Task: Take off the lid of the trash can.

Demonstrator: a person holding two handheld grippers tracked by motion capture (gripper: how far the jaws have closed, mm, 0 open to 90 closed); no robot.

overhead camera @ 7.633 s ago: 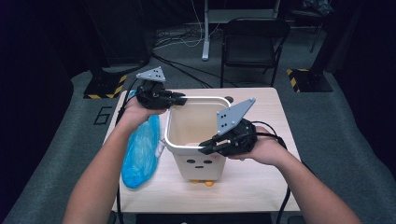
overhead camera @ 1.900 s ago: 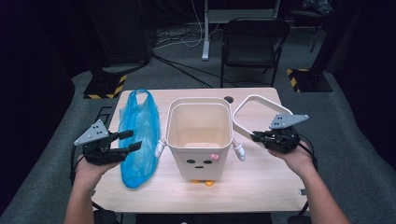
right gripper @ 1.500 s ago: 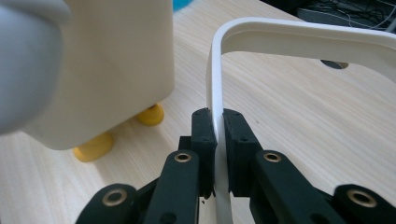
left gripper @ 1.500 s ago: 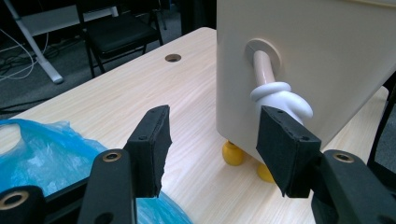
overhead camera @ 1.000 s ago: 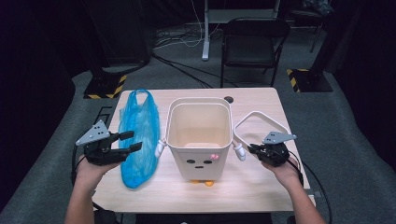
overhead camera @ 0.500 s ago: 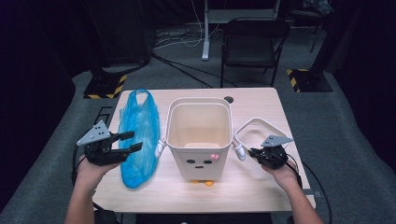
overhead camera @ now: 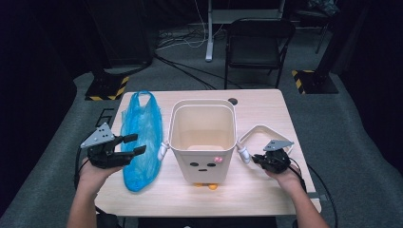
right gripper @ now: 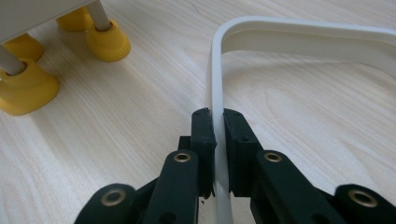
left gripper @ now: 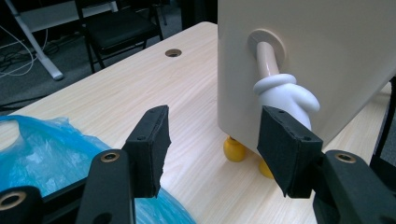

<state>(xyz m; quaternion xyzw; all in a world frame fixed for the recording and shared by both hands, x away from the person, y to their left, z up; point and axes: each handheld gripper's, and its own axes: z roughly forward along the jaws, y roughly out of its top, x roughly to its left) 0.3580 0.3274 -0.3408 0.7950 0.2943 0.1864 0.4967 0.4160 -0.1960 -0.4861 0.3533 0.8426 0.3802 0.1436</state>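
A cream bin [overhead camera: 202,137] with a drawn face, yellow feet [right gripper: 107,42] and small white hands stands mid-table. A blue plastic bag [overhead camera: 141,133] lies flat to its left. My left gripper [overhead camera: 139,144] hovers open at the bag's near left edge. In the left gripper view its jaws [left gripper: 215,140] point at the bin's white hand [left gripper: 287,95], with nothing between the pads. To the right of the bin a white rectangular ring [overhead camera: 260,127] lies low over the table. My right gripper [right gripper: 218,123] is shut on the ring's [right gripper: 299,37] near side.
The wooden table [overhead camera: 266,104] has a cable hole [overhead camera: 232,101] behind the bin. A black folding chair [overhead camera: 259,45] stands beyond the far edge. Cables trail from both grippers off the table's near side.
My right gripper has sunk toward the table with the white ring in it. The left gripper, the bag and the bin have stayed put.
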